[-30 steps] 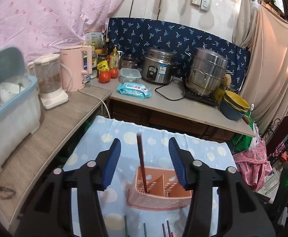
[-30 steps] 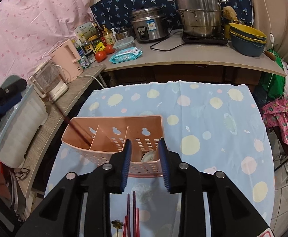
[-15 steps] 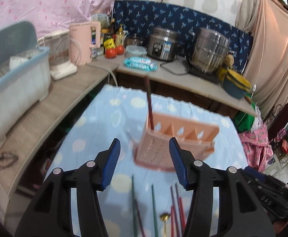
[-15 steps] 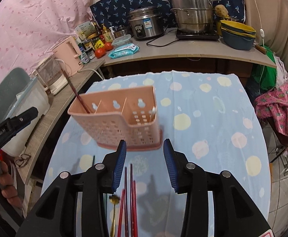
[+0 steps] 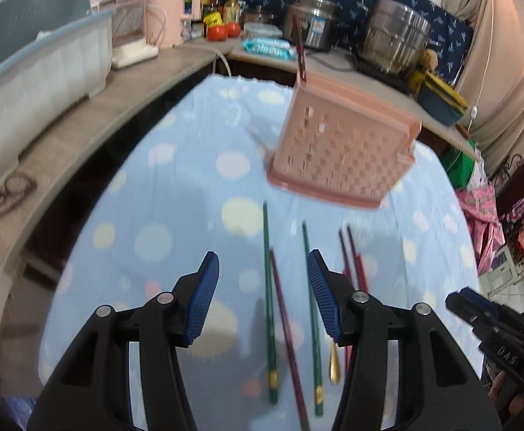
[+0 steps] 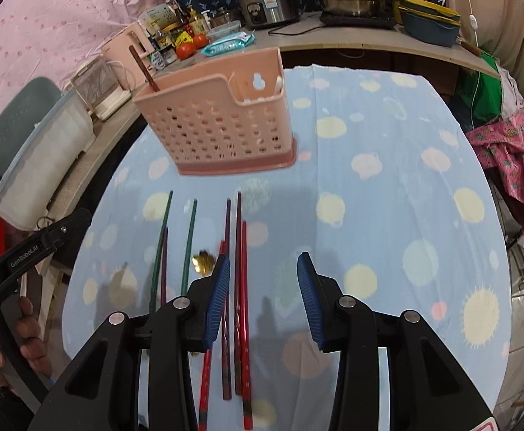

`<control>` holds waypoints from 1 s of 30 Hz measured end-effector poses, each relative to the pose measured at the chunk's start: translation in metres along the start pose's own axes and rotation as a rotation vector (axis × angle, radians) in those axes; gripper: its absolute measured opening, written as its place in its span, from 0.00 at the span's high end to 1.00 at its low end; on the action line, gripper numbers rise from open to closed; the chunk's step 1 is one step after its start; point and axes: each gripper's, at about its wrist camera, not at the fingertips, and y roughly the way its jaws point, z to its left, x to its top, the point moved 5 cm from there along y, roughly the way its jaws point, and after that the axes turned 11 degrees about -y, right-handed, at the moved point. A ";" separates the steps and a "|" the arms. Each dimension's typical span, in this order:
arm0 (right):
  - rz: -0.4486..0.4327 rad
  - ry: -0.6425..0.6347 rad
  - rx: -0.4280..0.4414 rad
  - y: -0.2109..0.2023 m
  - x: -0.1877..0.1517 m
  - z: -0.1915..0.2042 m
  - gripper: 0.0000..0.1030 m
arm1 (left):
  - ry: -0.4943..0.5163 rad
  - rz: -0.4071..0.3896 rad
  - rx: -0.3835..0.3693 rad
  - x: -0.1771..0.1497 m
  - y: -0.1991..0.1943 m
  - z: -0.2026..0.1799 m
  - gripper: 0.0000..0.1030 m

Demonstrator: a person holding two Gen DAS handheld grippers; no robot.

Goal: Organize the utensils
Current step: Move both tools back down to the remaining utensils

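Observation:
A pink perforated utensil holder (image 5: 341, 143) (image 6: 218, 122) stands on the blue dotted tablecloth (image 5: 154, 186) with one dark red chopstick (image 5: 300, 52) (image 6: 143, 68) upright in its left end. Nearer me lie two green chopsticks (image 5: 267, 287) (image 6: 190, 244), a maroon chopstick (image 5: 285, 323), purple and red chopsticks (image 6: 240, 287) and a gold spoon (image 5: 334, 362) (image 6: 202, 264). My left gripper (image 5: 263, 298) is open and empty above the green and maroon chopsticks. My right gripper (image 6: 263, 301) is open and empty above the red chopsticks.
A counter runs along the left and back with a blue-lidded dish box (image 5: 42, 72), a blender (image 5: 129, 32), a pink kettle (image 5: 172, 10), tomatoes (image 5: 222, 30), a rice cooker (image 5: 310, 19), a steel steamer pot (image 5: 394, 41) and stacked bowls (image 6: 429, 23). Glasses (image 5: 7, 195) lie on the counter.
Both grippers have pulled back from the pink holder, leaving one chopstick in it. The right gripper has opened wider. The loose chopsticks and spoon have come into view beneath both.

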 end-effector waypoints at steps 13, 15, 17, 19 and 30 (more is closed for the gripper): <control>0.127 -0.015 0.042 0.013 -0.087 0.022 0.63 | 0.010 0.151 0.051 -0.087 0.017 0.029 0.52; 0.146 -0.019 0.047 0.016 -0.098 0.024 0.63 | 0.012 0.165 0.054 -0.096 0.020 0.031 0.52; 0.164 -0.023 0.050 0.018 -0.108 0.027 0.63 | 0.015 0.175 0.056 -0.102 0.022 0.032 0.52; 0.175 -0.023 0.053 0.020 -0.116 0.028 0.63 | 0.020 0.182 0.055 -0.109 0.022 0.032 0.52; 0.210 -0.063 0.069 0.028 -0.137 0.040 0.68 | 0.031 0.190 0.059 -0.124 0.020 0.030 0.52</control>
